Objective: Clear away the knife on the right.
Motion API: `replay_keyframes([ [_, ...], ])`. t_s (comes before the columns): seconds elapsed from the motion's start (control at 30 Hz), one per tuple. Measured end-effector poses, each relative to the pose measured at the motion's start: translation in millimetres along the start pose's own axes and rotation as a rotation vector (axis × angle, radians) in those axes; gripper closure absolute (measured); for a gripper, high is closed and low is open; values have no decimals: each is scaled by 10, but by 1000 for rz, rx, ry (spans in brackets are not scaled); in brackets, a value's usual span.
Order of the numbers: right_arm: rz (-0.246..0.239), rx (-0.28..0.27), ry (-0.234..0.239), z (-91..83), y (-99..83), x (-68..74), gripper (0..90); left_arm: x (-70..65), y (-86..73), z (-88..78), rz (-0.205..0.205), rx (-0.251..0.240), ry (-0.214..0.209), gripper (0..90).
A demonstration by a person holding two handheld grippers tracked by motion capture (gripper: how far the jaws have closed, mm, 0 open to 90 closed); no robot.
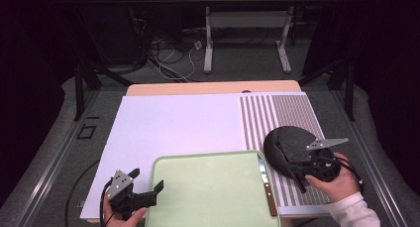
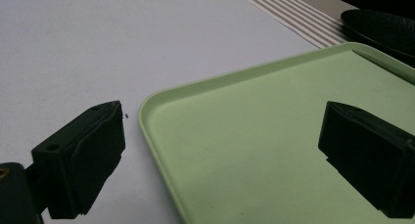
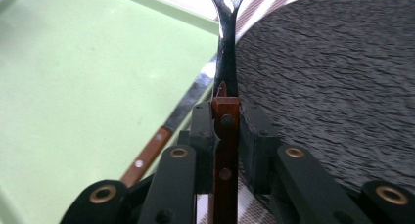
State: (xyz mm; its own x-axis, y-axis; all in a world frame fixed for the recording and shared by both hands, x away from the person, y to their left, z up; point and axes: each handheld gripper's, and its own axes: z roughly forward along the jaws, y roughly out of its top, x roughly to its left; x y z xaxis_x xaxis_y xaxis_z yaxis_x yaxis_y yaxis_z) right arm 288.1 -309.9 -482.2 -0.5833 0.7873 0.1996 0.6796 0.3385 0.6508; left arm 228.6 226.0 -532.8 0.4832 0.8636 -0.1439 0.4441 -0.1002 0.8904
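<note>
At the lower left of the high view, the left gripper [image 1: 148, 190] sits low over the white table sheet [image 1: 173, 123], a hand [image 1: 124, 218] around its body at the bottom edge; its jaws are spread wide with nothing between them, straddling the rounded near-left corner of the pale green plastic tray [image 1: 208, 187]. In the left gripper view that tray corner [image 2: 147, 111] runs between the two jaws, with bare white sheet to the left and open green floor to the right. Along the tray's right rim lies a wooden-handled table knife [image 1: 266, 185]. Right of it, on the brown-and-white striped placemat [image 1: 277, 118], rests the dark grey round plate [image 1: 289, 145], its left side close to the tray's rim. At the lower right, the right gripper [image 1: 298, 173], held in a white-sleeved hand [image 1: 337, 185], pinches the brown wooden handle of a metal utensil [image 3: 224, 136], whose dark shaft rises along the plate's edge.
</note>
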Motion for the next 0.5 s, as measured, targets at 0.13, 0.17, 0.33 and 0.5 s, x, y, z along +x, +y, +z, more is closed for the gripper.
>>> replay_keyframes([
  [0.13, 4, -11, -1, 15, -14, 66, 769, -1, -1, -1, -1, -5, -1, 35],
  [0.17, 17, -13, 5, 16, -17, 86, 769, 1, -1, -1, -1, -4, 0, 35],
  [0.33, 33, -20, 2, 25, -34, 156, 769, 1, 2, -9, -3, -15, 2, 33],
  [0.5, 31, -17, -11, 48, -41, 231, 769, -1, 7, -14, -3, -23, 4, 22],
])
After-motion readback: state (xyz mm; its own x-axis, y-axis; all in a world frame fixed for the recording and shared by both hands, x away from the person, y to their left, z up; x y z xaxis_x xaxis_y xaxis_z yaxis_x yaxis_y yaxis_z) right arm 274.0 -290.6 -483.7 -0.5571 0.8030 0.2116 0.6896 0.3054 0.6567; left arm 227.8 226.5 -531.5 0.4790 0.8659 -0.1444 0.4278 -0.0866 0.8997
